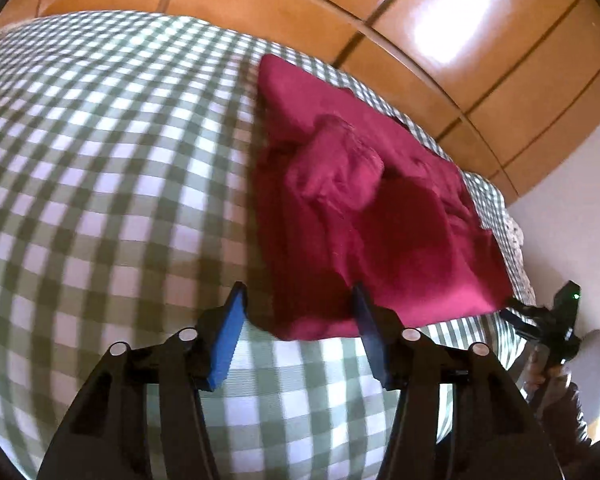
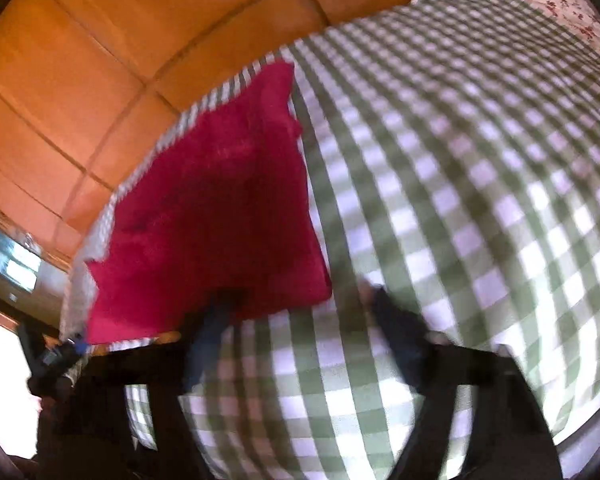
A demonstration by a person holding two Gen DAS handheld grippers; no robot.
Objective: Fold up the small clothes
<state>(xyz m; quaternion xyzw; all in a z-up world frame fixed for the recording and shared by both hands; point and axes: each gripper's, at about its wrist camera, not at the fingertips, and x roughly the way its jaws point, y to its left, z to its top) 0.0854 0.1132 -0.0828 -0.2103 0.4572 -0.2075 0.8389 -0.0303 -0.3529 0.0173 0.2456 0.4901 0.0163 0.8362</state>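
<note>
Crimson fabric, a small soft garment (image 1: 380, 216), is lying on the green-and-white checked bedspread (image 1: 100, 184) of the bed, filling the centre-right of my left wrist view. It is partly folded, with a rumpled bunch of cloth heaped on its upper middle and a flatter panel reaching down toward the lower edge. My left gripper (image 1: 300, 300) is hovering at the bottom centre of that frame, its blue-padded fingers (image 1: 228, 336) spread wide apart and holding nothing; the right-hand finger is sitting just in front of the garment's near hem, though I cannot tell whether it is touching. At the far right edge of the same frame my right gripper (image 1: 540, 316) is showing small and dark, just beside the garment's lower right corner.

In my right wrist view the same garment (image 2: 220, 216) is occupying the left centre, near the bed's edge. My right gripper (image 2: 296, 300) is heavily blurred at the bottom; its fingers are standing apart over bare checked cloth, gripping nothing. Orange wooden panelling (image 2: 80, 60) is curving across the upper left, and a floral-print pillow (image 2: 564, 12) is sitting in the upper right corner.
</note>
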